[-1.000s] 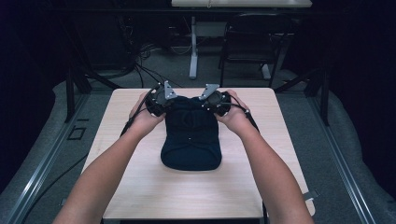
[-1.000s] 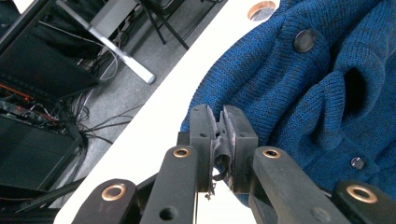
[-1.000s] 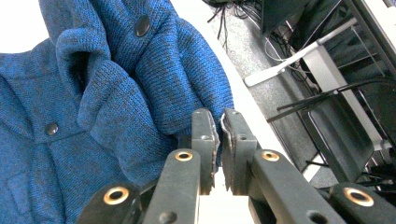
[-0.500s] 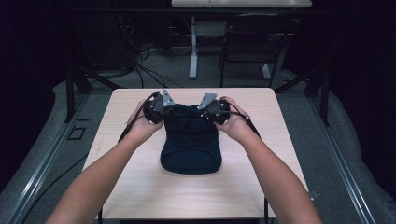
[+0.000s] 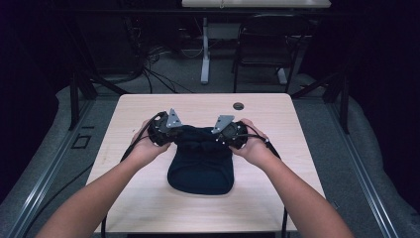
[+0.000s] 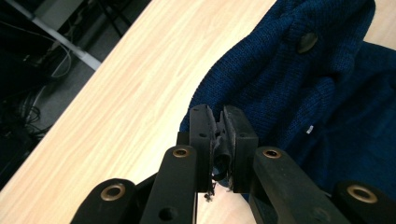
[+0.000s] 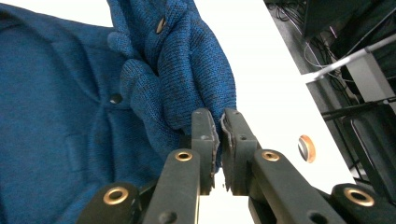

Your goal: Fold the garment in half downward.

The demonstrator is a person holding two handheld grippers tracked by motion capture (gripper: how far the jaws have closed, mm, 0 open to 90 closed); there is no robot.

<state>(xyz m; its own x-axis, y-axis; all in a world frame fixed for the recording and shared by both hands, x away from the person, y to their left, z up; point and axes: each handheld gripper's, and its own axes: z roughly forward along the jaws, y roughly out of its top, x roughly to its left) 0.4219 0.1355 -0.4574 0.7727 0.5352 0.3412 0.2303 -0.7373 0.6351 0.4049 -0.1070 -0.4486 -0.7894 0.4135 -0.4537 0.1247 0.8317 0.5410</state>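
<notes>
While your left gripper [image 6: 219, 140] and right gripper [image 7: 218, 140] each pinched the blue knit cardigan [image 5: 200, 161] fully closed, its length ran from both toward you.

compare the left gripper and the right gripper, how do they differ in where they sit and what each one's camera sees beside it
The left gripper sits at the far left corner of the blue knit garment; the right gripper sits at its far right corner. The left gripper's view shows bare table beside it, while the right gripper's view shows a round hole. Both are clamped on knit fabric.
</notes>
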